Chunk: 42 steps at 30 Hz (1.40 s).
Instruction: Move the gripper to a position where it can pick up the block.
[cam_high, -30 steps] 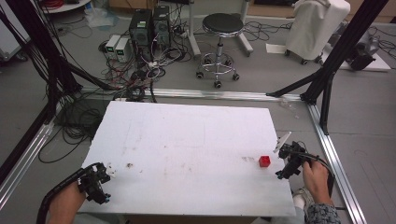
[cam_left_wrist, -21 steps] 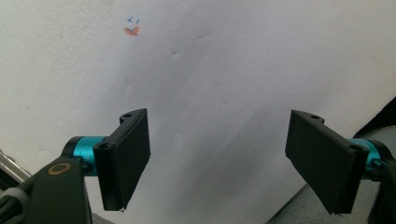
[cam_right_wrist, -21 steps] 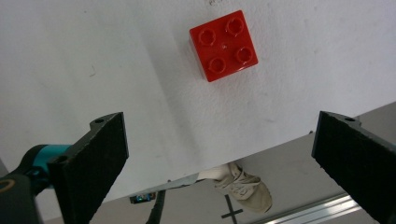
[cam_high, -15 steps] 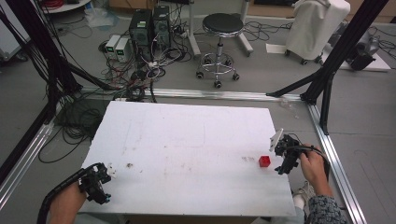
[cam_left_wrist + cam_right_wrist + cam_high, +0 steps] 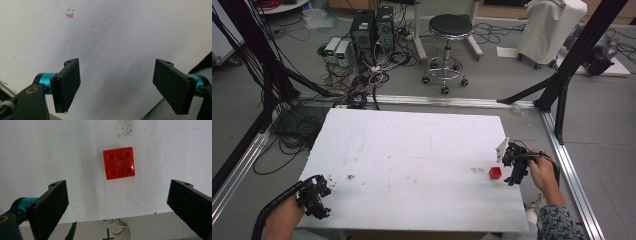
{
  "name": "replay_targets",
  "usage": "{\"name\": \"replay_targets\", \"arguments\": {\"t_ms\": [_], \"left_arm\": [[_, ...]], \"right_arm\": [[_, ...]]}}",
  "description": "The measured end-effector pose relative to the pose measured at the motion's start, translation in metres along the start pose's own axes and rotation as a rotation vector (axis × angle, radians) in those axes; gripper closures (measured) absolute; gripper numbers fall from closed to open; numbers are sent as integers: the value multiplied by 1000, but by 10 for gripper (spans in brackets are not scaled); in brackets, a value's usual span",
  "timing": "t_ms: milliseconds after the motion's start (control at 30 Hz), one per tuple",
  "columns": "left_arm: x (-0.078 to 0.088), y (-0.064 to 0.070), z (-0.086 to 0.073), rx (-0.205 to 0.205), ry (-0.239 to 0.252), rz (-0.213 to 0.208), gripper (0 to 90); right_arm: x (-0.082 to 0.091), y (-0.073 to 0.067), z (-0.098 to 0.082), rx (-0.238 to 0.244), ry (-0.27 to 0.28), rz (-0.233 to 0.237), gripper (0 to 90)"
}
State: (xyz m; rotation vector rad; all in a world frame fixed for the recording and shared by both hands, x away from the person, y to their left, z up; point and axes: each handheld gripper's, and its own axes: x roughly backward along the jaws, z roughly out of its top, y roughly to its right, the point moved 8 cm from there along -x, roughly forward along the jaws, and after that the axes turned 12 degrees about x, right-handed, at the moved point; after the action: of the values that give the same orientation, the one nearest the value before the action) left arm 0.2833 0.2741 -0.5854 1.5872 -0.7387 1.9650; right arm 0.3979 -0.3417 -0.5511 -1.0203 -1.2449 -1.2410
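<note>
Near the right edge of the white bench [image 5: 412, 150], my right gripper [image 5: 513, 167] hovered just beside the red brick [image 5: 495, 173], the one thing on that whole surface worth reaching for. Its fingers [image 5: 51, 205] stood wide apart, holding nothing. Through the right gripper view the red brick [image 5: 119, 163] lay flat on the bench with its four studs up, ahead of the gap between my fingers and roughly centred on it, but apart from both. A faint grey smudge [image 5: 124, 128] marked the surface just beyond it.

My left gripper [image 5: 314, 196] sat at the near left corner of the bench, well apart from the brick. Its fingers [image 5: 67, 83] were spread wide too, with bare white bench between them and a small orange and blue mark [image 5: 70, 13] farther off.

As I judged it, the job had barely begun. The approach on the right side was nearly made, with my gripper lined up behind the brick, yet nothing was grasped or lifted. What was left was the whole of the handling: bringing the fingers forward until they straddled the brick, closing on its two sides, and then carrying it wherever it was meant to go. The left side looked idle, waiting at its corner.
</note>
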Motion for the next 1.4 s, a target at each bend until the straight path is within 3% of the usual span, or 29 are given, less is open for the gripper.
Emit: {"name": "replay_targets", "arguments": {"t_ms": [433, 833, 1100, 1400], "left_arm": [[0, 1, 0, 4, 7, -1, 223], [-2, 2, -1, 9, 3, -10, 224], [-3, 2, -1, 9, 1, -12, 224], [-3, 1, 0, 10, 8, -11, 224]], "right_arm": [[-13, 10, 11, 52, -10, 15, 29], [-34, 7, 17, 93, -32, 62, 29], [-45, 4, 18, 102, -59, 93, 29], [-45, 4, 17, 99, -59, 87, 29]]}}
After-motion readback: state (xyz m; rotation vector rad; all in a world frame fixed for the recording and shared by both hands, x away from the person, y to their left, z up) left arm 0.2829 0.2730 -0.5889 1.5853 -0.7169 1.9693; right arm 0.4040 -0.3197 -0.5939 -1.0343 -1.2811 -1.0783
